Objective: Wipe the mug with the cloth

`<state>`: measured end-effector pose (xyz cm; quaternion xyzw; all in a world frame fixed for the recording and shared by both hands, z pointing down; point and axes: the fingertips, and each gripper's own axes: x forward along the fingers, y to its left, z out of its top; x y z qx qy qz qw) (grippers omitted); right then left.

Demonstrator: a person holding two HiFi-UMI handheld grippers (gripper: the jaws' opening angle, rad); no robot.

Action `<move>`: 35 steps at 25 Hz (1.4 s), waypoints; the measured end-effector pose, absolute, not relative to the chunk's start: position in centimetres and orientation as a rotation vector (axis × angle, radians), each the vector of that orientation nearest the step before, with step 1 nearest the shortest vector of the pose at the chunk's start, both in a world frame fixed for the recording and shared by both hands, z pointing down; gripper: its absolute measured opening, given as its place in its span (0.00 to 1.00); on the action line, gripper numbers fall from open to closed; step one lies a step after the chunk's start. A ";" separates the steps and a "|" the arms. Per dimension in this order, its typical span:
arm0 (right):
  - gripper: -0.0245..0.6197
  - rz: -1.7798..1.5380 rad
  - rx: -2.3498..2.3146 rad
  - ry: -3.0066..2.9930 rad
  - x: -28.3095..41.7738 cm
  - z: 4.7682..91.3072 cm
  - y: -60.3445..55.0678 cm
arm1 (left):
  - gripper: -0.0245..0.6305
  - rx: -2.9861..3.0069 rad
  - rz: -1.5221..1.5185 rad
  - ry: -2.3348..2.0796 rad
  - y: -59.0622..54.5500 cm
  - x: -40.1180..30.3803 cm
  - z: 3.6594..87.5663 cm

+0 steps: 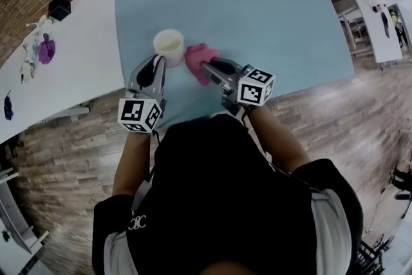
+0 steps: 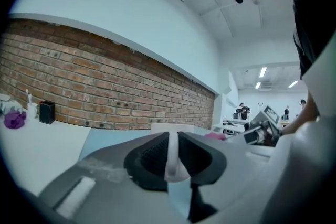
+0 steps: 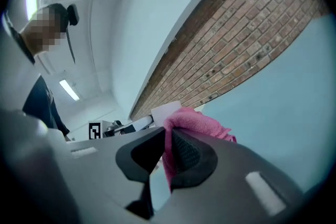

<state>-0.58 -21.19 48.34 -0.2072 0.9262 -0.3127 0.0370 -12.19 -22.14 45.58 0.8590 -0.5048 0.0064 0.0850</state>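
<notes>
My left tool [image 2: 172,157] clamped the handle of the mug [image 1: 168,45] on the bench [image 1: 270,16]; my right tool [image 3: 167,157] pinched the cloth [image 1: 197,58] just beside it. Grips were made; wiping, I judged, remained.

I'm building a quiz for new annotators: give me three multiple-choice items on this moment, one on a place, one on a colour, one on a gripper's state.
1. In the head view, where is the cloth relative to the mug? A) just right of it B) inside it C) on the white table
2. What colour is the cloth? A) blue B) pink C) black
3. What does the left gripper have between its jaws? A) nothing B) the cloth C) the mug's handle

1 A: it is beside the mug, over the blue mat.
2 B: it is pink in the head and right gripper views.
3 C: the white handle is pinched between them.
</notes>
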 end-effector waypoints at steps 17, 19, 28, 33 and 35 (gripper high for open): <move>0.10 -0.842 -1.079 2.955 6.3 50.0 -18.6 | 0.12 2.634 0.184 -1.230 -24.0 -4.2 54.5; 0.10 -0.846 -1.120 2.956 7.1 50.2 -18.3 | 0.12 2.646 0.193 -1.185 -24.2 -3.0 55.3; 0.10 -0.849 -1.227 2.941 9.5 50.3 -17.3 | 0.12 2.714 0.248 -1.064 -23.3 0.0 58.5; 0.10 -0.858 -1.224 2.944 9.5 50.4 -17.7 | 0.12 2.820 0.376 -1.041 -22.6 -0.1 59.0; 0.10 -0.862 -1.212 2.947 9.2 50.6 -17.9 | 0.12 2.837 0.433 -1.031 -22.2 -0.4 59.5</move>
